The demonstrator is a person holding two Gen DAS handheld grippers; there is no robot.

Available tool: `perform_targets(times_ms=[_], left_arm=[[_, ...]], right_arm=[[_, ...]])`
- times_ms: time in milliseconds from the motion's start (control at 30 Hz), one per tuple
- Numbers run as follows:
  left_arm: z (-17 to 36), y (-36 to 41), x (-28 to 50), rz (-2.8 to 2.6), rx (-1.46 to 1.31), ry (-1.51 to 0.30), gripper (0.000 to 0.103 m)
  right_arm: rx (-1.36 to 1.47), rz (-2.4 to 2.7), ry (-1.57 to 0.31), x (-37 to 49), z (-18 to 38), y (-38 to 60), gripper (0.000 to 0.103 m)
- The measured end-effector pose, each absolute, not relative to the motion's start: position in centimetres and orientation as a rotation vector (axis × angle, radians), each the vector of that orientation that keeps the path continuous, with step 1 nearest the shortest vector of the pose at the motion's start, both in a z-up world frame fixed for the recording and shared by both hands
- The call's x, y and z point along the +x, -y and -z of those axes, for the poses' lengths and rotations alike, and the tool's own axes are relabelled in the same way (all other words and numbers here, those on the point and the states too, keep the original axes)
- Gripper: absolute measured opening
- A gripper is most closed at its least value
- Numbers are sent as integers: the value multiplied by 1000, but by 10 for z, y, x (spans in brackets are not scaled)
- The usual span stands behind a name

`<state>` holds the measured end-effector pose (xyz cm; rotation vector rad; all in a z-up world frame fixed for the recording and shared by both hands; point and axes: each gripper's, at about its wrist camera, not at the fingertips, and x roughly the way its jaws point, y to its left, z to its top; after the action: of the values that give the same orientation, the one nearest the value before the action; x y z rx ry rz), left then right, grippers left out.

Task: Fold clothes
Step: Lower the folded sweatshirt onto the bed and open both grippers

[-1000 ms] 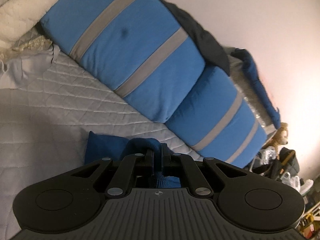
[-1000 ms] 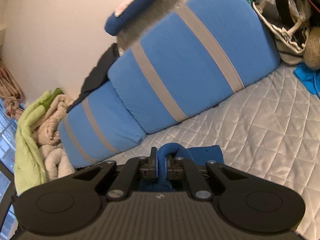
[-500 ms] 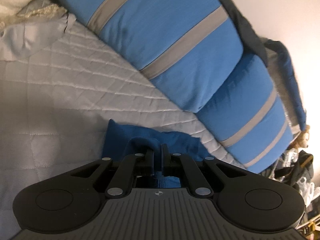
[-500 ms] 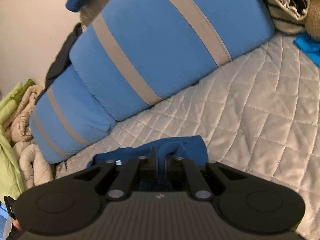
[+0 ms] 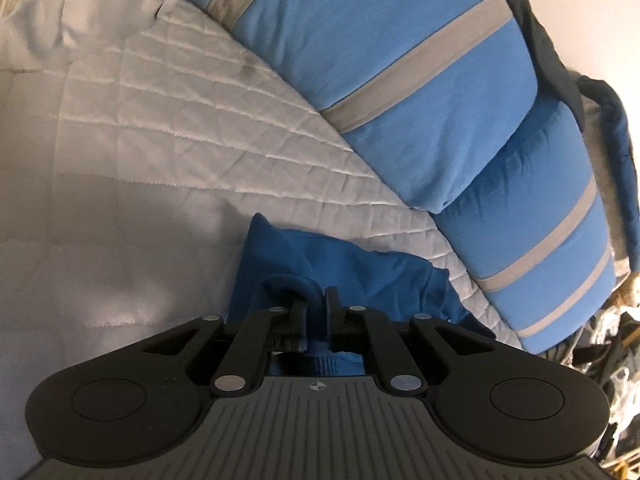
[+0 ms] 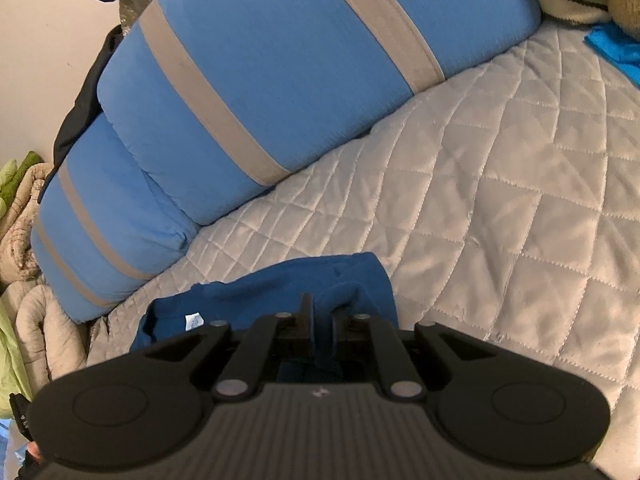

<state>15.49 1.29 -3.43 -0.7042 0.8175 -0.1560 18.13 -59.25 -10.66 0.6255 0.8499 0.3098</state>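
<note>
A dark blue garment point(image 5: 360, 268) lies bunched on the grey quilted bed cover point(image 5: 160, 160). My left gripper point(image 5: 317, 300) is shut on a fold of its near edge, and cloth shows between the two fingers. In the right wrist view the same blue garment point(image 6: 280, 284) spreads to the left, with a small white label point(image 6: 193, 321) showing. My right gripper point(image 6: 322, 312) is shut on another fold at its right end. Both grippers sit low over the bed, and the rest of the garment is hidden under them.
Two blue bolster cushions with grey stripes point(image 5: 420, 80) point(image 6: 280, 80) lie along the wall behind the garment. A dark cloth point(image 5: 532, 28) drapes over them. Beige and green blankets point(image 6: 20, 208) pile at one end, a bright blue cloth point(image 6: 612, 48) and clutter at the other.
Both grippers have tilted down and moved toward the bed, keeping their hold. More of the blue garment now lies spread on the quilt.
</note>
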Motion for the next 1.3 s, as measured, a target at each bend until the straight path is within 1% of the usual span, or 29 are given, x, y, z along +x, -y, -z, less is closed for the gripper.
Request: perform_targets(times_ms=[33, 67, 100, 133, 167, 233, 367, 633, 800, 867, 900, 933, 967, 1000, 1033, 1067, 1133, 1300], left_arm=[[34, -13, 154, 159, -710, -817, 13], [33, -13, 153, 164, -714, -820, 16], [32, -13, 152, 169, -718, -822, 24], [29, -14, 150, 176, -717, -818, 31], [27, -14, 147, 183, -716, -814, 34], [22, -13, 142, 189, -705, -824, 42], [15, -14, 133, 203, -699, -856, 44], [15, -5, 119, 234, -628, -962, 43], [20, 1, 121, 250, -609, -1003, 42], [21, 6, 122, 256, -587, -1015, 36], [21, 8, 123, 260, -576, -1019, 22], [20, 10, 123, 264, -567, -1021, 13], [18, 11, 123, 269, -562, -1015, 11], [14, 12, 123, 280, -559, -1001, 6], [10, 10, 123, 288, -564, -984, 6], [6, 9, 123, 295, -569, -967, 6], [-2, 5, 125, 307, -591, -929, 5], [-19, -3, 139, 302, -673, -839, 5]], right_arm=[[633, -311, -858, 182, 107, 593, 38], [641, -317, -861, 181, 108, 594, 43], [644, -322, -866, 180, 107, 594, 47], [647, -326, -871, 179, 106, 594, 56], [649, -331, -876, 178, 105, 594, 66], [638, -347, -876, 174, 100, 594, 74], [623, -372, -895, 166, 94, 594, 80], [611, -377, -960, 144, 93, 599, 80], [580, -389, -977, 136, 94, 590, 77], [575, -392, -981, 136, 96, 586, 73], [578, -392, -979, 136, 97, 585, 63], [583, -391, -980, 137, 98, 583, 54], [588, -391, -981, 137, 99, 581, 39], [589, -391, -982, 138, 98, 579, 32], [589, -391, -983, 138, 97, 578, 23], [592, -397, -972, 139, 95, 578, 16], [612, -414, -936, 141, 87, 580, 12], [674, -429, -856, 155, 68, 590, 11]])
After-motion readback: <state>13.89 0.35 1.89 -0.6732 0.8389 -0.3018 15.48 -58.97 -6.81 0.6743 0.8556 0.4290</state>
